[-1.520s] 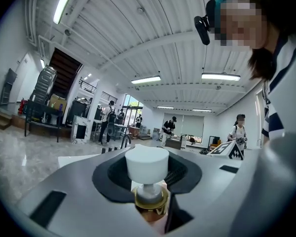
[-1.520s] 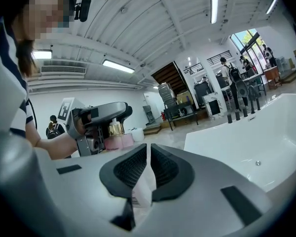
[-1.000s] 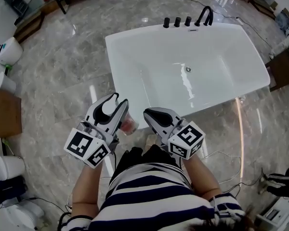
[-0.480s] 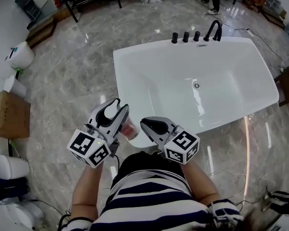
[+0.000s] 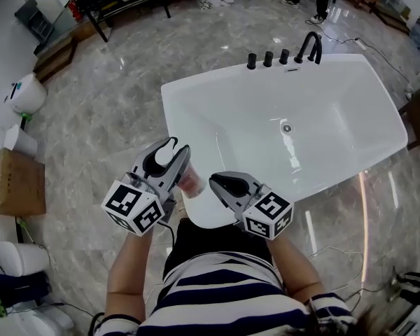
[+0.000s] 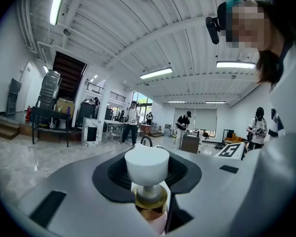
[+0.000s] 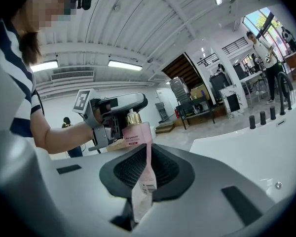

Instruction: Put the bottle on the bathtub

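Pink bottle with gold collar and white cap [image 5: 190, 181] hangs over the white bathtub's [image 5: 169, 114] near corner, pinched by the fingers of the left gripper [image 5: 179, 145]. The right gripper [image 5: 214, 181] pinches a thin pink sachet [image 7: 143, 191]. On that narrow, glossy rim, the bottle could tip or slide in.

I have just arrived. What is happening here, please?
A person stands at the near corner of a white bathtub with a gripper in each hand. The left gripper is shut on a pink bottle with a white cap, held upright near the rim, not yet set down. The right gripper is shut on a thin pink sachet.
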`<state>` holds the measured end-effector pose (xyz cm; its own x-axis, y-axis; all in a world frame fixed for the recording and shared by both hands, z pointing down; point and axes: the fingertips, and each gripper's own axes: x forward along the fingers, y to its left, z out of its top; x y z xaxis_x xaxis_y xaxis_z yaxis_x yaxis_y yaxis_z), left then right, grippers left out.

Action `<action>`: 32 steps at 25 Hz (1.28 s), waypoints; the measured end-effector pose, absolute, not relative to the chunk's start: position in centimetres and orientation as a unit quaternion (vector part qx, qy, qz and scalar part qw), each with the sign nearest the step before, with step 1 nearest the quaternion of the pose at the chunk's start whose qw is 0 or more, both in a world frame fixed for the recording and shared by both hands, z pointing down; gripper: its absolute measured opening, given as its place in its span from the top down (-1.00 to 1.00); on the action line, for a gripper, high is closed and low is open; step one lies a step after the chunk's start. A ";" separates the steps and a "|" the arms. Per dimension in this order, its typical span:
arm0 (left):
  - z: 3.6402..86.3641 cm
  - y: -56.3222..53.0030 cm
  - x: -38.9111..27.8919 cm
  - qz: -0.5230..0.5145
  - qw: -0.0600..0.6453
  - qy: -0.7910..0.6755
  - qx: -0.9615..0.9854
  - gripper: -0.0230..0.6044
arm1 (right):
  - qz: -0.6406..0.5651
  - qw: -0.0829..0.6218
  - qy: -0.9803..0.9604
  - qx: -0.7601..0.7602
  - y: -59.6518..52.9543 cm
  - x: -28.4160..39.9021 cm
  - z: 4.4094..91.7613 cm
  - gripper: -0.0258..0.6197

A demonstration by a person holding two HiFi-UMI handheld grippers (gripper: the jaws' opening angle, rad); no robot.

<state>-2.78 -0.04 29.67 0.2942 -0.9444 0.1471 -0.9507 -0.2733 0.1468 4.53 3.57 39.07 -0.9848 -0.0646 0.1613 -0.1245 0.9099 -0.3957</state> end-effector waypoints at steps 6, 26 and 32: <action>30.7 -3.8 -5.5 0.014 0.095 -0.571 0.816 0.48 | 0.197 0.083 -0.974 0.078 0.3 1.3 39.8 0.83; 35.2 -17.4 -16.2 0.009 0.124 -0.479 0.869 0.48 | 0.225 0.128 -0.949 0.180 -11.3 -12.2 44.0 0.83; 36.5 -20.9 -18.7 0.008 0.128 -0.467 0.875 0.48 | 0.231 0.142 -0.941 0.201 -14.3 -14.6 45.9 0.83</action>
